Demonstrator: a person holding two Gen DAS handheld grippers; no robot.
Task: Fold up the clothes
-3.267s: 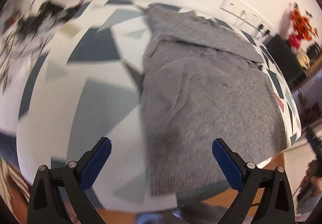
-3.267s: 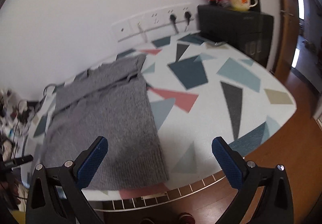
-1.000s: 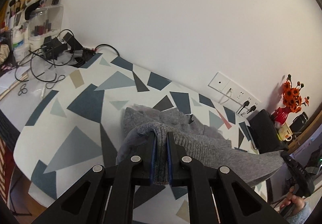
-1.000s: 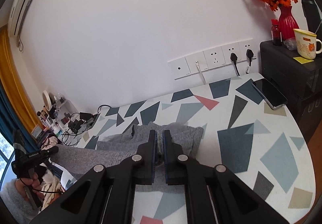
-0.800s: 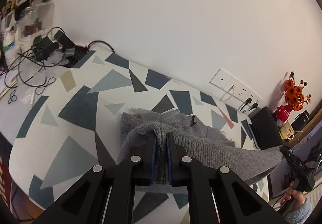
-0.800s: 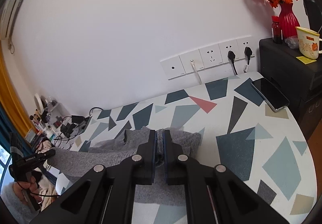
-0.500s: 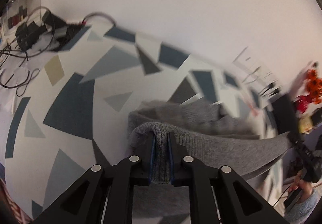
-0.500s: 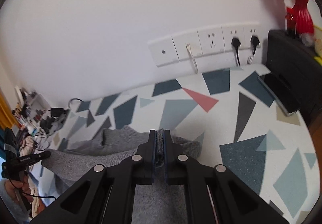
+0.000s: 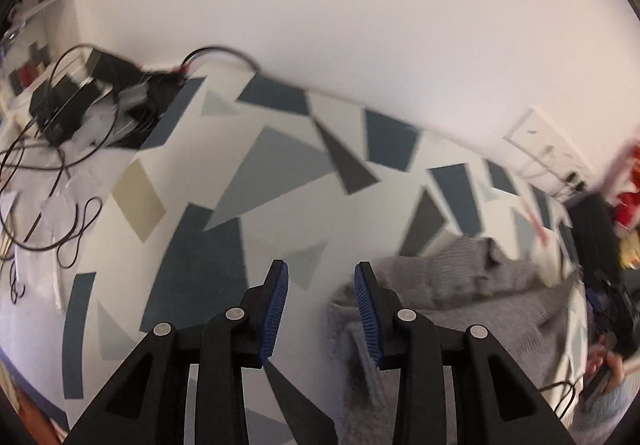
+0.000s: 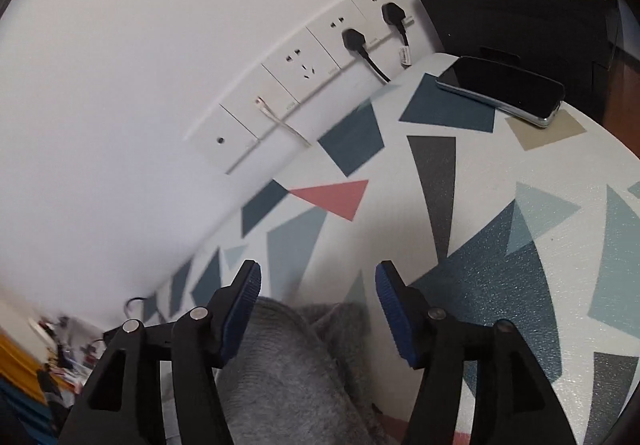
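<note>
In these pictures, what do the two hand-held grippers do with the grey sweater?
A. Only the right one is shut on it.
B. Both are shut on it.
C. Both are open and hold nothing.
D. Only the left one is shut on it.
C: the left hand-held gripper and the right hand-held gripper both show a gap between their blue pads, and the grey sweater lies free on the table.

Both grippers, left (image 9: 320, 309) and right (image 10: 318, 313), released grey sweater (image 10: 288, 373); jaws parted, garment apparently dropped onto table
</note>
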